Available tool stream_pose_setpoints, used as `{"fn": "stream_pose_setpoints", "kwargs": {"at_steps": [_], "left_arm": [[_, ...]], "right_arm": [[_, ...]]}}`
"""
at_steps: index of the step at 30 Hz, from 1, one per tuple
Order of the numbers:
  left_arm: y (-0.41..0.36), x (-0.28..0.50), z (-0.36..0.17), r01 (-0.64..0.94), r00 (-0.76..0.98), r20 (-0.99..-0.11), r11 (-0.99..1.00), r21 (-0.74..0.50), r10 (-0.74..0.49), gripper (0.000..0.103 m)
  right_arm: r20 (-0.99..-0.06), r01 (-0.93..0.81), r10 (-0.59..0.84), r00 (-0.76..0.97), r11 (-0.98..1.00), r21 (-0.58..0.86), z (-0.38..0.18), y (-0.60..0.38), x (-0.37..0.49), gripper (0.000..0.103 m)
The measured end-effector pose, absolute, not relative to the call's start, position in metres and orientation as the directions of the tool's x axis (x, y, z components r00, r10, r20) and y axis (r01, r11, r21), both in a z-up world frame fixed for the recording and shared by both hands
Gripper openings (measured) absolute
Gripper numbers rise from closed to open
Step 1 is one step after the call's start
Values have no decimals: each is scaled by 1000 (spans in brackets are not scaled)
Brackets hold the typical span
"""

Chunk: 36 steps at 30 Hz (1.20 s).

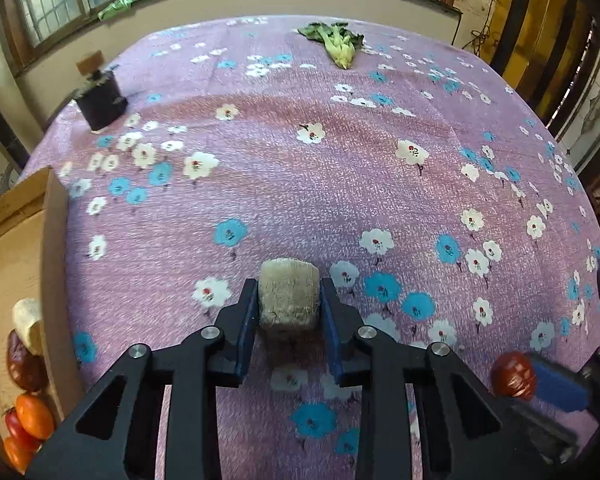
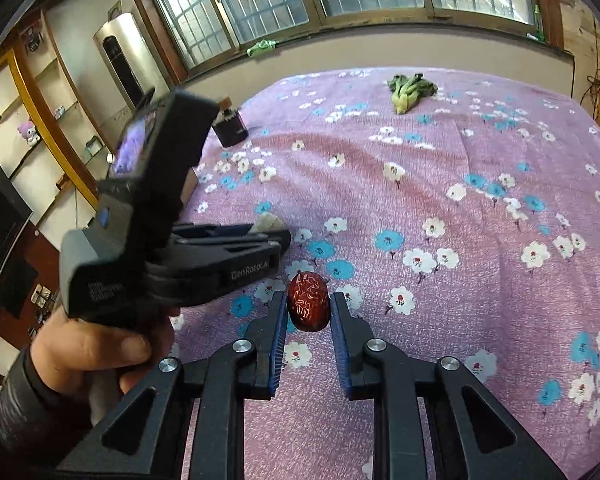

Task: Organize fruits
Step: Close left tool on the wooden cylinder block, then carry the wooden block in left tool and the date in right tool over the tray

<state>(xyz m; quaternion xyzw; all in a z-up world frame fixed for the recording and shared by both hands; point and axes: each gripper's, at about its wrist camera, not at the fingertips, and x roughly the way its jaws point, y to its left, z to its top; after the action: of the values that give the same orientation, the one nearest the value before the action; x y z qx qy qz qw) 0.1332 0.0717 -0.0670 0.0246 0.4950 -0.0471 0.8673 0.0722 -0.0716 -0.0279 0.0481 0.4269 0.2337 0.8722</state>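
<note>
My left gripper (image 1: 288,294) is shut on a pale beige fuzzy chunk of fruit (image 1: 288,296) just above the purple flowered cloth (image 1: 340,168). My right gripper (image 2: 309,304) is shut on a wrinkled red date (image 2: 307,300); the date also shows in the left wrist view (image 1: 514,376) at the lower right. A cardboard box (image 1: 54,280) at the left edge holds orange fruits (image 1: 34,416), a dark red date (image 1: 22,364) and a pale piece (image 1: 26,318). The left gripper's body (image 2: 172,256) shows at the left of the right wrist view, with the beige chunk (image 2: 268,222) at its tip.
A bunch of green leafy vegetable (image 1: 334,40) lies at the far side of the cloth. A dark container (image 1: 100,98) stands at the far left, also in the right wrist view (image 2: 230,128). Windows and a wall run behind the table.
</note>
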Motion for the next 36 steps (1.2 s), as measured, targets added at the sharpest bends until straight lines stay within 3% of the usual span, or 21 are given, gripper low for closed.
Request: {"fn": "stream_pose_setpoints", "kwargs": {"at_steps": [18,36], "left_arm": [[129,51,-7,-9,647,-762,1000,18,19,27],[188,10,11,-98,673,-736,995,14,77,27]], "right_arm": [[-664,-456,494,561,854,250,16,-42,46,22],[-618,-596,581,530,773,216,60,26,16,22]]}}
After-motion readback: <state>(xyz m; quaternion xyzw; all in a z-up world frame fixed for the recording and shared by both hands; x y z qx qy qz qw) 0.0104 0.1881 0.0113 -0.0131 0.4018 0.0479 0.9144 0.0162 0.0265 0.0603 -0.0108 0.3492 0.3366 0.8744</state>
